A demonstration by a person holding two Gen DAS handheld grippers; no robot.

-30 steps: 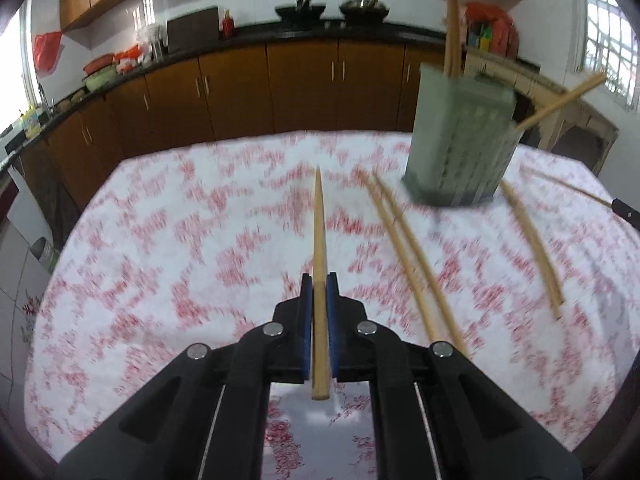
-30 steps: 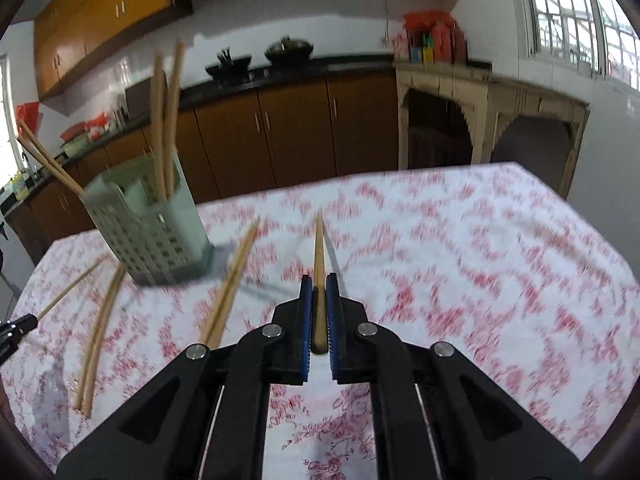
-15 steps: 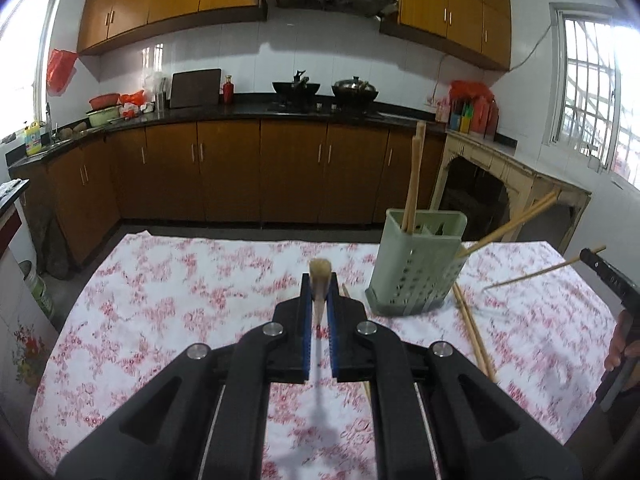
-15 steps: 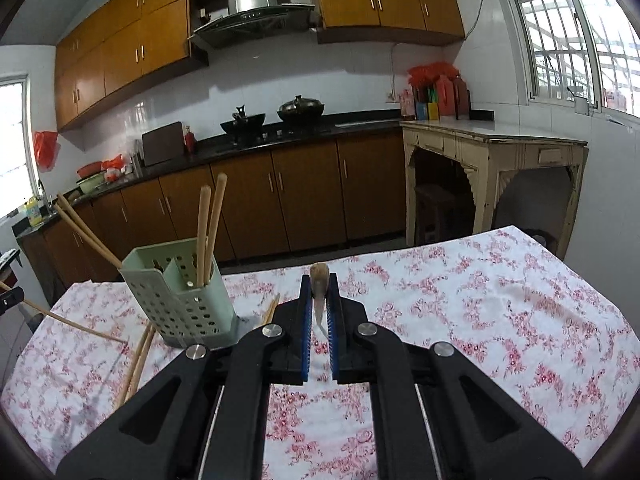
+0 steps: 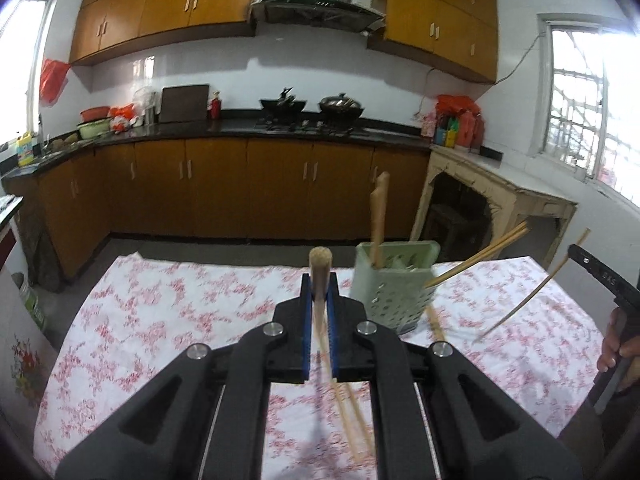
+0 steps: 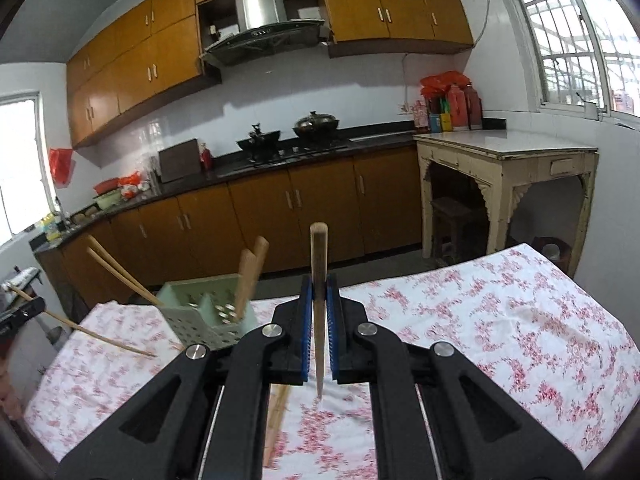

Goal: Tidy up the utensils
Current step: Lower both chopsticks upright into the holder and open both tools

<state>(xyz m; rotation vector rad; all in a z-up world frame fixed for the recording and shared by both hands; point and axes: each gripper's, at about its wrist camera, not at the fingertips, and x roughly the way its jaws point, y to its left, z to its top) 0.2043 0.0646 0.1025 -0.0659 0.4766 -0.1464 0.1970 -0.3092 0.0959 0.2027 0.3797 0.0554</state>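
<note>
1. The table (image 5: 160, 320), under its red-flowered cloth, carries everything. The green holder (image 5: 394, 284) stands toward its far edge, near the middle, and that's my target.
2. Holder check: two chopsticks stand upright in it and two more lean out over its rim. In the right wrist view the holder (image 6: 208, 312) sits off to the left of my fingers.
3. Loose chopsticks (image 5: 352, 412) lie on the cloth just on the near side of the holder, waiting their turn.
4. Left gripper (image 5: 319, 312): jaws narrow, clamped on one chopstick (image 5: 320, 276). It runs between the blue pads, blunt end poking out ahead and the thin end trailing back under the fingers.
5. Right gripper (image 6: 319, 320): same story, narrow and pinching its own chopstick (image 6: 319, 280), blunt end up and forward, its point hanging below the pads above the cloth.
6. To do this well, I'd say go one hand at a time, bring the thin tip over an open compartment, tilt the stick nearly upright, then let go low so it doesn't bounce out or knock the leaning pair.
</note>
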